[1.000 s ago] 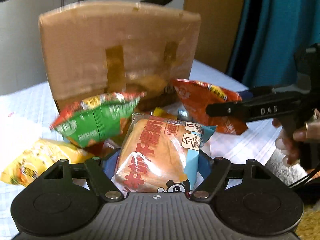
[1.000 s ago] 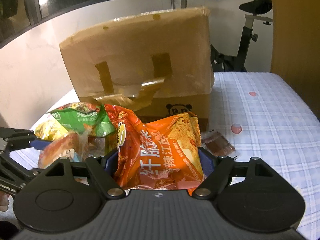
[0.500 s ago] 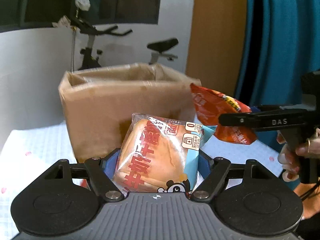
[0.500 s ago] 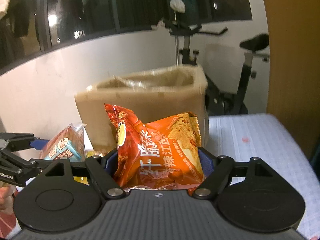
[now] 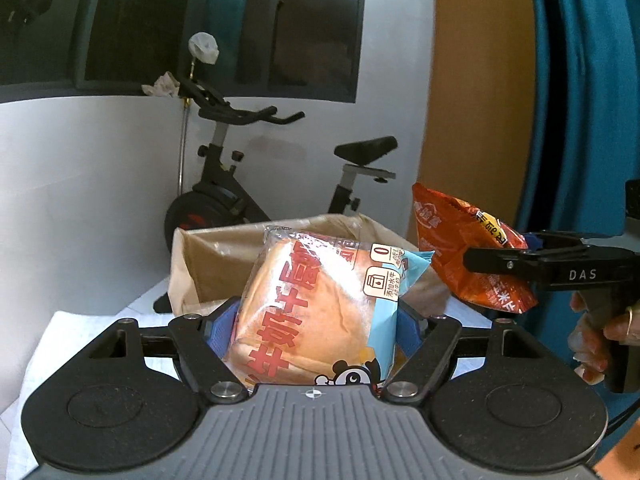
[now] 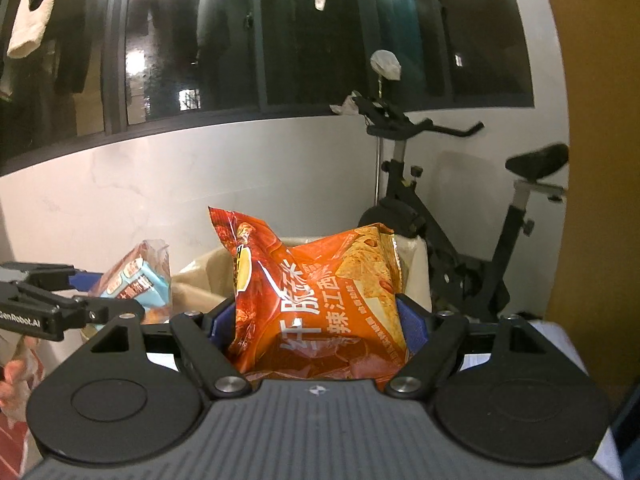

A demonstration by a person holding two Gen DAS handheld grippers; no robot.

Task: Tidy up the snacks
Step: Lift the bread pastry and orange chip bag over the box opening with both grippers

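The left gripper (image 5: 316, 320), a black two-finger tool with blue pads, is clamped on a clear-wrapped bread bun packet with red lettering and a pale blue end (image 5: 320, 312). Its jaws stand fairly wide, because the packet fills the whole gap from pad to pad. The packet stands upright between the fingers, its top edge reaching above them, in the air in front of the open brown cardboard box (image 5: 208, 260).

The right gripper (image 6: 316, 316), the same black make, grips an orange crisp bag with white lettering (image 6: 320, 300) in the same way: jaws wide, blue pads pressing both sides of the crumpled bag, which bulges up above the fingers. From the left camera this gripper shows side-on at the right, held by a hand (image 5: 600, 340) wearing a ring, with the orange bag sticking out to the left of its fingers, beside the box's right end.

Both packets are up at about the level of the box's open top. The box sits on a white checked cloth (image 5: 80, 328). Behind it stand a black exercise bike (image 5: 224, 200), a white wall and dark windows; a teal curtain (image 5: 580, 120) hangs at the right.
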